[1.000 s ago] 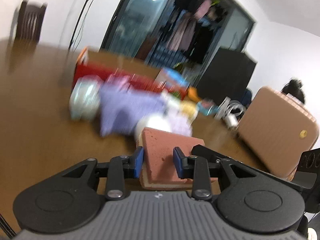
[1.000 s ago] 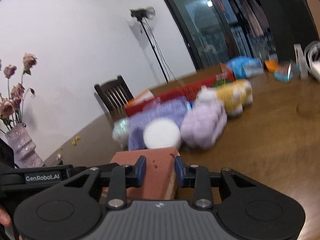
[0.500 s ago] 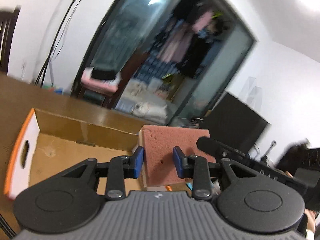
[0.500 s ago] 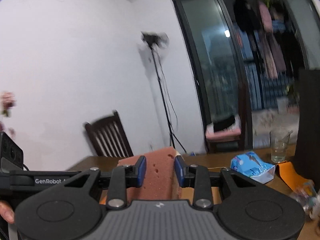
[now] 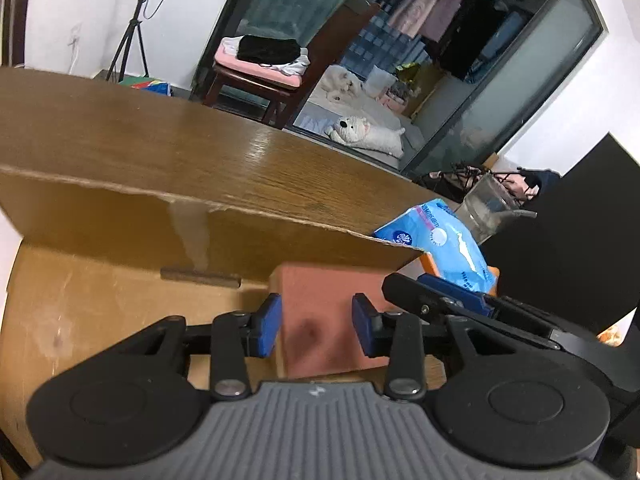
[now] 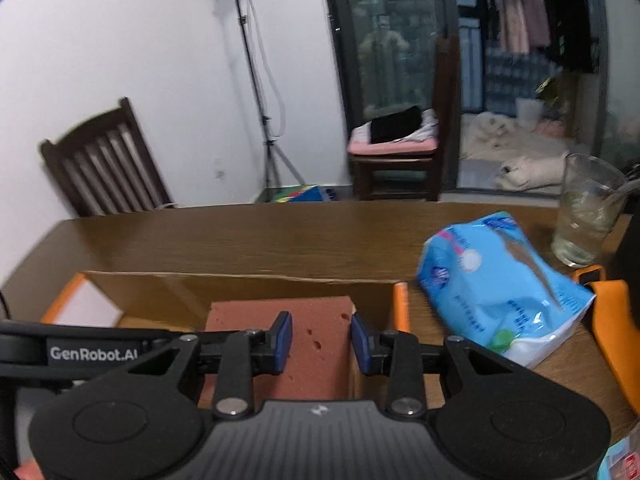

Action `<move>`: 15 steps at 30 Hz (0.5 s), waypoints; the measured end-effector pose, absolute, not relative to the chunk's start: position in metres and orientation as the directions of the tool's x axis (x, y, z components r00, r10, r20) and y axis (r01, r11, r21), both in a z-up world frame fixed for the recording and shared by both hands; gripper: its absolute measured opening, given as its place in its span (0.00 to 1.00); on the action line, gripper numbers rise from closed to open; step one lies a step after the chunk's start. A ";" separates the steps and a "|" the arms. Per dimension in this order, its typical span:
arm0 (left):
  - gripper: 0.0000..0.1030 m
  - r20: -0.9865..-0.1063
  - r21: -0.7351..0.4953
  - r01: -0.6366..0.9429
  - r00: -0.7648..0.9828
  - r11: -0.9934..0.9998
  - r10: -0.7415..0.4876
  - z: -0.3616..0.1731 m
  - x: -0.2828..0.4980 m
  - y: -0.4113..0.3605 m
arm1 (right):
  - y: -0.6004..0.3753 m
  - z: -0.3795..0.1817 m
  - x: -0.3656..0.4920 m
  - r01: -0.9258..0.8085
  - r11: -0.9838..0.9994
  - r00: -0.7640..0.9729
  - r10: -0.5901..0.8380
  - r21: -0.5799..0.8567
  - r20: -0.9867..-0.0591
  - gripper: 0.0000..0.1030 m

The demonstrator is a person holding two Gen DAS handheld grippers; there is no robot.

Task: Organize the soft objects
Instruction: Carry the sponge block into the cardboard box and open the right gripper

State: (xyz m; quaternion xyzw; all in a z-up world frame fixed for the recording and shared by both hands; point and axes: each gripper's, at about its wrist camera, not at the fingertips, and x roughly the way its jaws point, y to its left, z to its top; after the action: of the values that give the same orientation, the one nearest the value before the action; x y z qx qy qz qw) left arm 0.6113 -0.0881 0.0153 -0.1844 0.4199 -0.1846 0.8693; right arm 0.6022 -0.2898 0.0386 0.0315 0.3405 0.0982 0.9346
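Note:
A reddish-brown sponge block (image 5: pixel 320 312) is held between both grippers inside an open cardboard box (image 5: pixel 100 216) with orange flaps. My left gripper (image 5: pixel 316 330) has its blue pads against the sponge's sides. My right gripper (image 6: pixel 320 343) is shut on the same sponge (image 6: pixel 316 332) from the other end; its arm shows in the left wrist view (image 5: pixel 460 304). The box's back wall (image 6: pixel 240 288) stands just behind the sponge. The other soft toys are out of view.
A blue soft pack of tissues (image 6: pixel 496 284) lies on the wooden table (image 6: pixel 260 232) right of the box. A glass of water (image 6: pixel 584 208) stands at the far right. An orange flap (image 6: pixel 612 320) lies by the pack. Chairs stand beyond the table.
Both grippers have carried the sponge from the pile of soft toys, up and over, then down into the cardboard box. The toys have left both views.

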 end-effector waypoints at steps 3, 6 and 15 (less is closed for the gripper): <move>0.43 -0.661 -0.474 0.184 0.572 0.861 -0.486 0.015 0.606 -0.091 | -0.295 0.040 0.595 -0.156 0.981 0.764 0.194 0.115 -0.615 0.34; 0.46 -0.663 -0.426 0.198 0.596 0.883 -0.453 0.029 0.592 -0.090 | -0.303 0.051 0.585 -0.167 0.980 0.777 0.199 0.110 -0.597 0.41; 0.66 -0.602 -0.225 0.221 0.734 0.949 -0.314 0.117 0.512 -0.045 | -0.322 0.123 0.516 -0.202 0.978 0.822 0.198 0.051 -0.535 0.57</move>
State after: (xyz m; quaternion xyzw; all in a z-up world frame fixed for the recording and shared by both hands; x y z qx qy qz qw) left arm 0.5120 -0.0450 0.1166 -0.0692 0.3351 -0.1441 0.9285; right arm 0.5158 -0.3221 0.1235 -0.0040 0.2796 0.1048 0.9544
